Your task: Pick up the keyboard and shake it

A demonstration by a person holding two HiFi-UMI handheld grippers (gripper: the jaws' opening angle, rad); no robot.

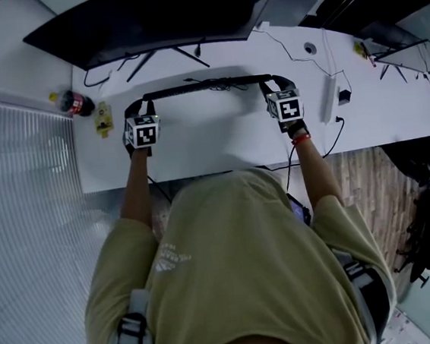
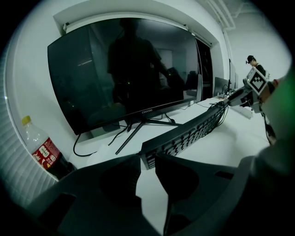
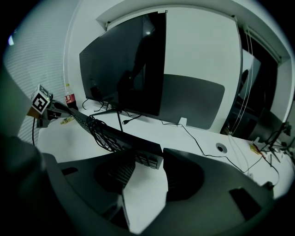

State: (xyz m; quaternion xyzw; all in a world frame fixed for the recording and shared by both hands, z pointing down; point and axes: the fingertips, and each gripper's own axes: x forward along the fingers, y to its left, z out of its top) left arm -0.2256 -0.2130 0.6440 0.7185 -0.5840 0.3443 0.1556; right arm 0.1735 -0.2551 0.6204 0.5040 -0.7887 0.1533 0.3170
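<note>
A long black keyboard [image 1: 206, 86] hangs a little above the white desk [image 1: 197, 150], seen nearly edge-on, with its shadow on the desk below. My left gripper [image 1: 138, 108] is shut on its left end and my right gripper [image 1: 277, 91] on its right end. In the left gripper view the keyboard [image 2: 193, 129] runs away to the right, its near corner pinched in my left gripper [image 2: 147, 159]. In the right gripper view the keyboard [image 3: 115, 136], with its cable bundled round it, runs off to the left out of my right gripper [image 3: 150, 159].
A big curved monitor [image 1: 168, 12] on a splayed stand sits just behind the keyboard. A cola bottle [image 1: 76, 103] and a small yellow item [image 1: 103, 122] lie at the desk's left end. Cables and a white power strip [image 1: 330, 90] lie to the right. A slatted wall borders the left.
</note>
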